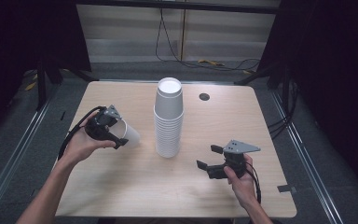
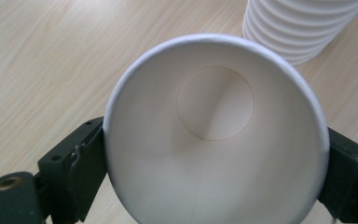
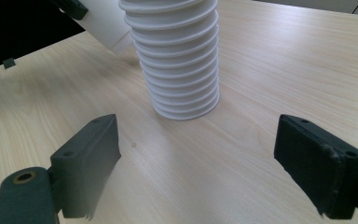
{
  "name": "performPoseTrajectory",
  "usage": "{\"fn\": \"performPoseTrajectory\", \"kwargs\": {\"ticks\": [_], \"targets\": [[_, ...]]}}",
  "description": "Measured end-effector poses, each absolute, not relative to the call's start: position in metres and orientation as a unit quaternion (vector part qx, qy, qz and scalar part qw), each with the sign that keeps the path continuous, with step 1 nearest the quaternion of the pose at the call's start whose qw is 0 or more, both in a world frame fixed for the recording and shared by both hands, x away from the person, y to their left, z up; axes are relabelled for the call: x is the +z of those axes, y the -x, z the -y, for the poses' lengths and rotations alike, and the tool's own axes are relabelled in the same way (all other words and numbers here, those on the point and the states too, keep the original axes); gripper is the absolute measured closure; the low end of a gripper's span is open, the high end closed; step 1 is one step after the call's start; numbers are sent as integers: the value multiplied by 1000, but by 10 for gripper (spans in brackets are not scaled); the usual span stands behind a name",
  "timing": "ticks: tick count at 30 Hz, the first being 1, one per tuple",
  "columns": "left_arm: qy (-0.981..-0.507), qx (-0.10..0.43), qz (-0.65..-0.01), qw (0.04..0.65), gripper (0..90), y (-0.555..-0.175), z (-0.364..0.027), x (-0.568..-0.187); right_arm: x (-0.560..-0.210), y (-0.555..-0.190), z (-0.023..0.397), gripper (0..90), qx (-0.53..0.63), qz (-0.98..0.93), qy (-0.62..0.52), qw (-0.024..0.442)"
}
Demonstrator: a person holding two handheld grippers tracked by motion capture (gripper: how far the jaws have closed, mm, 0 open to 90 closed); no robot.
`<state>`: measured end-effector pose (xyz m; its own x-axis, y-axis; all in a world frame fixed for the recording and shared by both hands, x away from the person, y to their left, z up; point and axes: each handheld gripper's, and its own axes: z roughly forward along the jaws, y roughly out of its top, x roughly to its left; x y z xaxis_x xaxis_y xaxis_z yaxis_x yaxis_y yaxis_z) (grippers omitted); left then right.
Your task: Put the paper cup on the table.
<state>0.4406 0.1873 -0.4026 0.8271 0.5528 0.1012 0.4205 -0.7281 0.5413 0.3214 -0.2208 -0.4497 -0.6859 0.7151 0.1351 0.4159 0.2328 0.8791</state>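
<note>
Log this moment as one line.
left tool: shut on single white paper cup | right tool: open | tall stack of white paper cups: mid-table

High view: looks down from above my side, far off, sees the whole table (image 1: 121, 196).
Left gripper view: very close, looks into my cup (image 2: 214, 140).
Right gripper view: low, near.
Shared: cup stack (image 1: 168, 116), at 12 o'clock from my right gripper (image 3: 196, 154).

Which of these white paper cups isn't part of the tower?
The single white paper cup clamped in the left gripper, tipped sideways left of the upside-down stack of white paper cups.
</note>
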Motion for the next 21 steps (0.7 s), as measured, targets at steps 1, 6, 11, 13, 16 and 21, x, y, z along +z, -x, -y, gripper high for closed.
{"fn": "performPoseTrajectory", "kwargs": {"ticks": [1, 6, 11, 13, 16, 21], "targets": [[-922, 125, -265, 251, 95, -442, -185, -404, -450, -321, 221, 143, 499, -771, -366, 151], [-930, 122, -267, 219, 89, -449, -179, -407, -449, -322, 221, 143, 494, -773, -369, 150], [-940, 120, -259, 188, 85, -454, -171, -412, -450, -323, 223, 144, 491, -772, -376, 146], [-939, 119, -261, 191, 83, -455, -167, -415, -450, -323, 223, 147, 491, -772, -376, 146], [-941, 124, -255, 186, 75, -456, -163, -418, -450, -324, 223, 169, 488, -773, -378, 147], [-940, 132, -251, 187, 68, -456, -159, -419, -450, -324, 223, 156, 488, -773, -378, 146]]}}
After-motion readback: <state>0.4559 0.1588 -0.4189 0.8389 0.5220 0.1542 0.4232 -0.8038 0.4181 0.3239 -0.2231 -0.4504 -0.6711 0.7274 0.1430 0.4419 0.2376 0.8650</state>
